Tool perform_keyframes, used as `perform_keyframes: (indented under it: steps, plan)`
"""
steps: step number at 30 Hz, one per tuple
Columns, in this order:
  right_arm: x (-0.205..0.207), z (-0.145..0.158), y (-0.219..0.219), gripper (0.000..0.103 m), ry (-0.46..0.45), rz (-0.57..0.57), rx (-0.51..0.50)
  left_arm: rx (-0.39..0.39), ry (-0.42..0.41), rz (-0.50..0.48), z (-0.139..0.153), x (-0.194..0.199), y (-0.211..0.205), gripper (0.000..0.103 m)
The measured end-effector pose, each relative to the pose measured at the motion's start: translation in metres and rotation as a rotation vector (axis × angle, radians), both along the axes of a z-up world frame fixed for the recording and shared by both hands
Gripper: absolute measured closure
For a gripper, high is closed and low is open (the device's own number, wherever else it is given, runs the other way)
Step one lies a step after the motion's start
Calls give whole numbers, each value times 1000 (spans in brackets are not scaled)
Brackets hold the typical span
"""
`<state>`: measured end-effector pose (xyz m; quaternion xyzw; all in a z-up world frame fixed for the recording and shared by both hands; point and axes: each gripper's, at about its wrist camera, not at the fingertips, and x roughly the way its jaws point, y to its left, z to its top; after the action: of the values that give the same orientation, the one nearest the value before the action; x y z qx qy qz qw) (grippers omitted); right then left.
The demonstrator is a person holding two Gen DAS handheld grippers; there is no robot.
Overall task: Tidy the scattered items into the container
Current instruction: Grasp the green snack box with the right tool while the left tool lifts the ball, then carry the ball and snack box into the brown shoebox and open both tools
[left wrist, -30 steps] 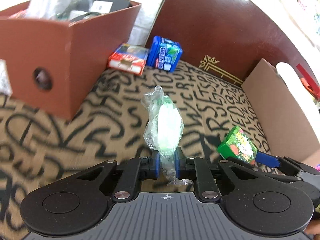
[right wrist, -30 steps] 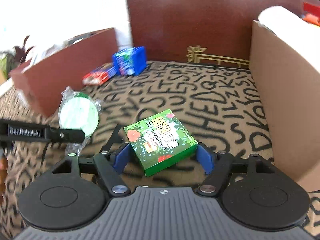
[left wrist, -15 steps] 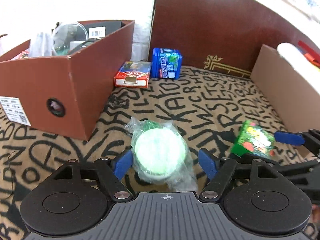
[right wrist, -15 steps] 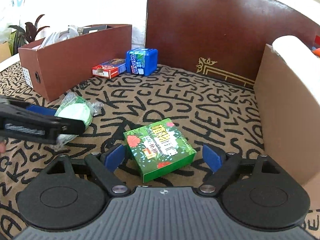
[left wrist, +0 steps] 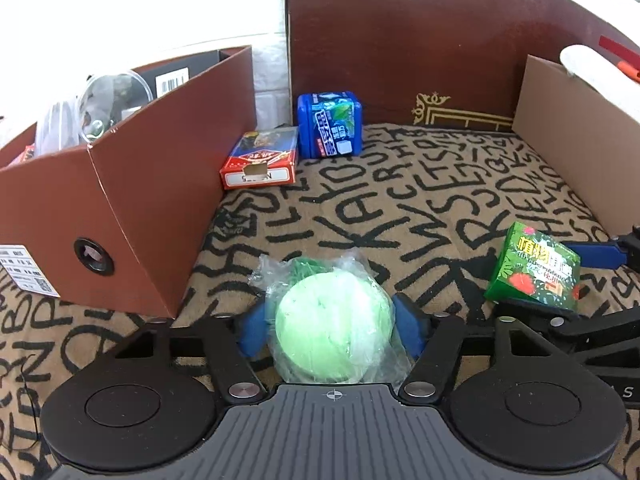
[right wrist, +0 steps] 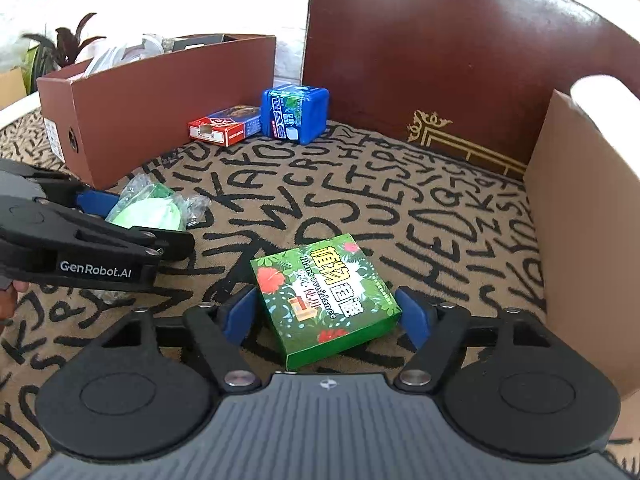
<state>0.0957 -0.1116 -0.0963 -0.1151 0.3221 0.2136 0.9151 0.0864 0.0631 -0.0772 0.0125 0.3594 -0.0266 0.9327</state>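
A green round item in clear plastic wrap (left wrist: 334, 330) lies on the patterned cloth between the blue pads of my left gripper (left wrist: 332, 330), whose jaws are closing on it; it also shows in the right wrist view (right wrist: 150, 214). A green floral box (right wrist: 324, 298) sits between the pads of my right gripper (right wrist: 326, 314), whose jaws stand open around it with gaps on both sides; the box also shows in the left wrist view (left wrist: 534, 270). The brown box container (left wrist: 120, 188) stands at the left, holding several items.
A red card box (left wrist: 262, 160) and a blue packet (left wrist: 330, 128) lie by the dark brown board (left wrist: 440, 40) at the back. A tan cardboard wall (right wrist: 580, 220) stands at the right. The cloth (left wrist: 400, 208) between them is bare.
One second ago my left gripper pinched the wrapped item; it then opened wide, and the item now lies flat between narrowing pads. The right gripper's jaws have narrowed slightly around the box.
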Motion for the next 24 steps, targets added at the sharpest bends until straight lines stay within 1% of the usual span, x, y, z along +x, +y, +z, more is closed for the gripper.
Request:
perform_keyframes:
  steps: [2, 5, 8, 11, 15, 17, 21, 24]
  plan:
    - [-1, 1, -1, 28, 15, -12, 8, -32, 17, -2, 3, -1, 4, 43]
    - [-5, 7, -3, 29, 41, -10, 38, -58, 33, -8, 8, -8, 9, 43]
    - [-12, 18, -2, 29, 36, -7, 73, -98, 36, -11, 16, -22, 15, 43]
    - [-19, 34, 3, 29, 11, 11, 97, -119, 1, -25, 32, -39, 21, 43]
    - [-26, 61, 18, 29, -44, 57, 125, -170, -58, -35, 63, -58, 38, 43]
    - [-27, 75, 27, 29, -67, 77, 149, -175, -92, -23, 80, -64, 49, 43]
    - [-22, 98, 51, 29, -91, 111, 200, -182, -183, 17, 115, -67, 77, 43]
    - [-12, 115, 73, 29, -114, 127, 235, -186, -232, 61, 135, -57, 101, 43]
